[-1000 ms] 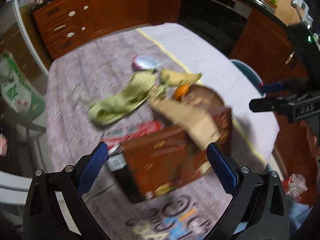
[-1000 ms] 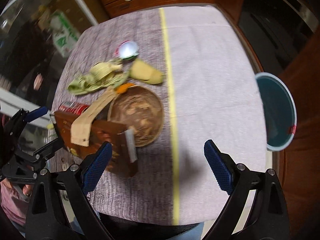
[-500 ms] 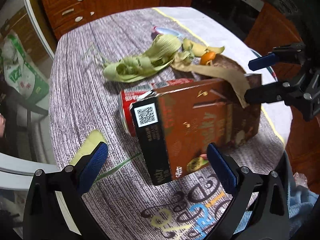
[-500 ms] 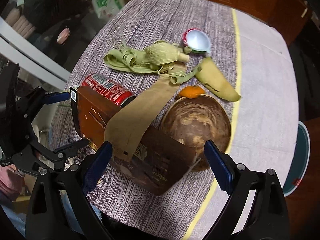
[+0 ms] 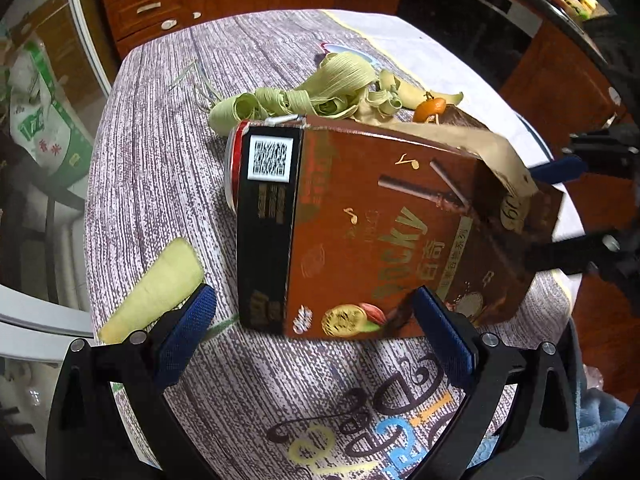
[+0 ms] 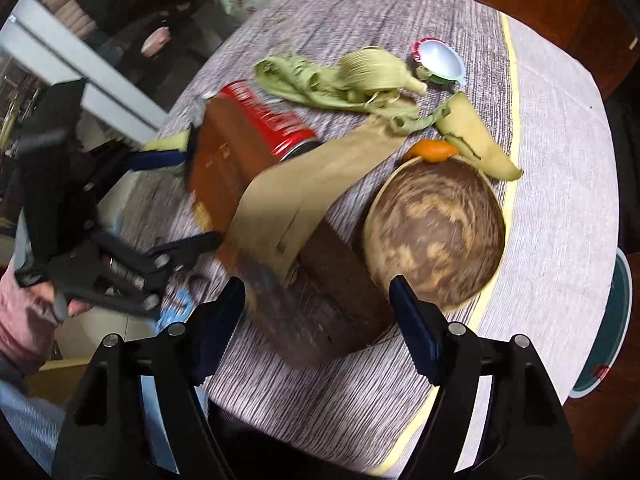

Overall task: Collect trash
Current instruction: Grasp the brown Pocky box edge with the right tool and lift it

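A brown Pocky box [image 5: 384,232] stands on the table with a tan paper strip [image 5: 472,140] draped over it. My left gripper [image 5: 316,316] is open, its fingers on either side of the box's near end. My right gripper [image 6: 316,308] is open at the box's other end [image 6: 308,300]. A red can [image 6: 264,116] lies behind the box. Green corn husks [image 5: 320,92], an orange peel [image 6: 432,150] and a small white cup [image 6: 440,60] lie beyond.
A brown wooden bowl [image 6: 436,228] sits right of the box. A pale husk piece [image 5: 156,284] lies near the left table edge. A teal bin [image 6: 608,320] stands on the floor at the right. Wooden cabinets [image 5: 168,4] lie behind the table.
Both grippers have moved closer to the box, which now fills more of each view. Both stay open.
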Action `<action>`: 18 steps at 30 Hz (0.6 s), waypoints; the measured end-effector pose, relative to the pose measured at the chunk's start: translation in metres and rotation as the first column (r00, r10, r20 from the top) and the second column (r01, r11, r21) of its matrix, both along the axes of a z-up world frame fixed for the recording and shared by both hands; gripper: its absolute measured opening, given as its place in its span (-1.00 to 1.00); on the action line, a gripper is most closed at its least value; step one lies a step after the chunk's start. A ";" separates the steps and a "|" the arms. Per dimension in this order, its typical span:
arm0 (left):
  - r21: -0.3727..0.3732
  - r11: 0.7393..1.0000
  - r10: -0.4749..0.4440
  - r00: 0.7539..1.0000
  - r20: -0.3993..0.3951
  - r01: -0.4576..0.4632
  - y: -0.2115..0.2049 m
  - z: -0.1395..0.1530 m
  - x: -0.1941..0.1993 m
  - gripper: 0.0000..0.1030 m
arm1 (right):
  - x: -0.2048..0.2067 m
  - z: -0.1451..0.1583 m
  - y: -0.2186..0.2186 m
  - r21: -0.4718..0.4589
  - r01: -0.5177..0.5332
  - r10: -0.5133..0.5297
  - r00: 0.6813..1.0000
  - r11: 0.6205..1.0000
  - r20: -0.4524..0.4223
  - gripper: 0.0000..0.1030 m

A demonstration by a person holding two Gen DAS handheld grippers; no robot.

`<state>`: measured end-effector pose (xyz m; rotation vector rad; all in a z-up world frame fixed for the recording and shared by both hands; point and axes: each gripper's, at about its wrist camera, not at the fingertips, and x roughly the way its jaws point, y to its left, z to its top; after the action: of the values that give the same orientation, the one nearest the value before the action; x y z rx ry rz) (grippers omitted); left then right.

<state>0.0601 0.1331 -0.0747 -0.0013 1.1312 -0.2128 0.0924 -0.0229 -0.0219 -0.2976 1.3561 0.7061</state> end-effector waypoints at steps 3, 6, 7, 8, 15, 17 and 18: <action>0.013 1.000 0.003 1.000 0.008 -0.003 0.000 0.001 -0.006 0.92 | -0.019 0.007 0.001 0.019 -0.017 0.017 1.000 1.000 0.001 0.36; 0.009 1.000 0.015 1.000 0.010 -0.015 0.003 0.000 -0.014 0.92 | -0.034 0.015 0.005 0.048 -0.029 0.028 1.000 0.998 0.010 0.01; 0.010 1.000 0.023 1.000 0.012 -0.023 0.004 -0.001 -0.016 0.92 | -0.036 0.016 0.007 0.058 -0.032 0.031 0.999 0.998 0.006 -0.35; 0.009 0.999 0.031 0.999 0.012 -0.031 0.005 -0.002 -0.018 0.92 | -0.039 0.016 0.009 0.065 -0.034 0.034 0.999 0.997 -0.008 -0.46; -0.019 0.999 0.050 0.998 0.030 -0.050 0.008 0.001 -0.032 0.92 | -0.043 0.008 0.049 0.031 -0.075 0.075 0.997 0.997 0.013 -0.43; -0.025 0.998 0.056 0.998 0.035 -0.055 0.010 0.004 -0.034 0.92 | -0.039 0.004 0.061 0.020 -0.063 0.062 0.998 0.998 0.022 -0.38; -0.028 0.998 0.057 0.998 0.038 -0.056 0.011 0.005 -0.035 0.92 | -0.036 0.001 0.063 0.015 -0.048 0.047 0.999 0.999 0.022 -0.38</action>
<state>0.0250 0.1439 -0.0699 -0.0524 1.0882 -0.1766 0.0565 0.0403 -0.0209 -0.3252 1.3265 0.7504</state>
